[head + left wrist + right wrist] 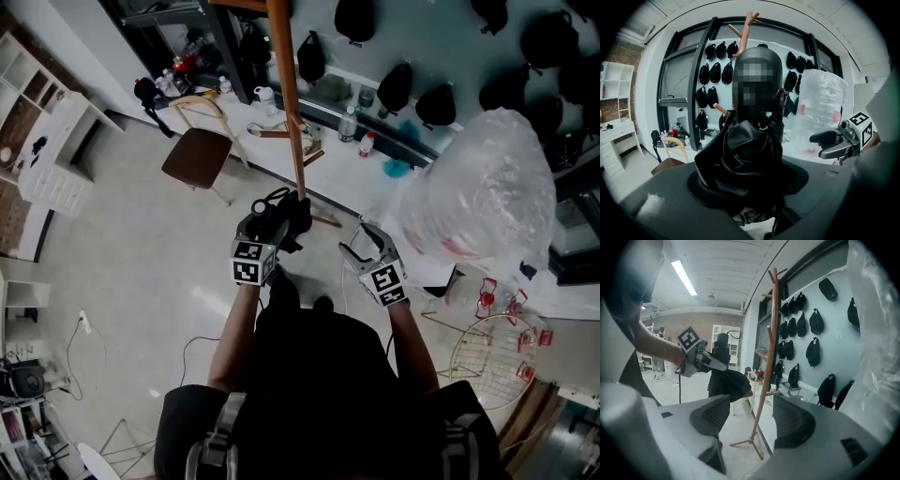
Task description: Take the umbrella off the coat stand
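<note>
A black folded umbrella (289, 214) sits bunched between the jaws of my left gripper (272, 223), which is shut on it close to the wooden coat stand (287, 84). In the left gripper view the umbrella (745, 157) fills the middle and hides the jaw tips. My right gripper (362, 247) stands open to the right of the pole with nothing between its fingers. The right gripper view shows my right gripper (750, 416), with the coat stand (772, 338) beyond the gap. My left gripper (710, 363) and the hanging umbrella (725, 380) are to its left there.
A big clear plastic-wrapped bundle (487, 187) stands at the right. A wooden chair (197, 155) and a white counter (337, 155) with bottles lie behind the stand. Black bags (396, 86) hang on the wall. A wire basket (487, 361) sits lower right, white shelves (47, 141) at left.
</note>
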A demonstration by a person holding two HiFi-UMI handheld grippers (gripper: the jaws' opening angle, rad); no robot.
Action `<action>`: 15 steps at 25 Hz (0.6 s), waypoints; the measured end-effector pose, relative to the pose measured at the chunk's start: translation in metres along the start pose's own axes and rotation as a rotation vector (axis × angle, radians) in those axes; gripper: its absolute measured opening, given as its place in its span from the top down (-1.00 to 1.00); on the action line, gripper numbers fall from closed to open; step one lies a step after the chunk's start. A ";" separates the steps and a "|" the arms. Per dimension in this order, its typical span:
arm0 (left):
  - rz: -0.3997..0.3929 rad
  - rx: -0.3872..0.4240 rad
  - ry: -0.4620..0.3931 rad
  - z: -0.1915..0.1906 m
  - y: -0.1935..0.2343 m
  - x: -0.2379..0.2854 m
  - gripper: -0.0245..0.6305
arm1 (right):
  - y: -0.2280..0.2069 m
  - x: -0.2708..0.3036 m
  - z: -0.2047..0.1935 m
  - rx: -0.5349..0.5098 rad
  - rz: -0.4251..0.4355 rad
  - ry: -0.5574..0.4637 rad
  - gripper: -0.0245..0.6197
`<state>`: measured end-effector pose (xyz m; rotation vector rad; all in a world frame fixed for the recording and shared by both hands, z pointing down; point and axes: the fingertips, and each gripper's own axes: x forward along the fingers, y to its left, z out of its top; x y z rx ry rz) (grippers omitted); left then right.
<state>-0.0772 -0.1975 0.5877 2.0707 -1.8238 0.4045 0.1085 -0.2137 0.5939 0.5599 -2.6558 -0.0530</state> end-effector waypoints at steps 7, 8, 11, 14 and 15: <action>-0.027 0.003 0.029 -0.004 0.006 0.009 0.13 | -0.013 0.009 0.008 0.004 -0.021 -0.009 0.08; -0.029 0.004 0.027 -0.003 0.007 0.010 0.13 | -0.012 0.011 0.009 0.009 -0.021 -0.012 0.08; -0.038 0.010 0.016 0.002 0.012 0.014 0.13 | -0.012 0.018 0.007 0.017 -0.015 -0.003 0.08; -0.054 0.021 0.011 0.004 0.019 0.018 0.13 | -0.014 0.029 0.009 0.024 -0.018 0.001 0.08; -0.059 0.024 0.013 0.004 0.022 0.020 0.13 | -0.014 0.032 0.010 0.026 -0.022 0.000 0.08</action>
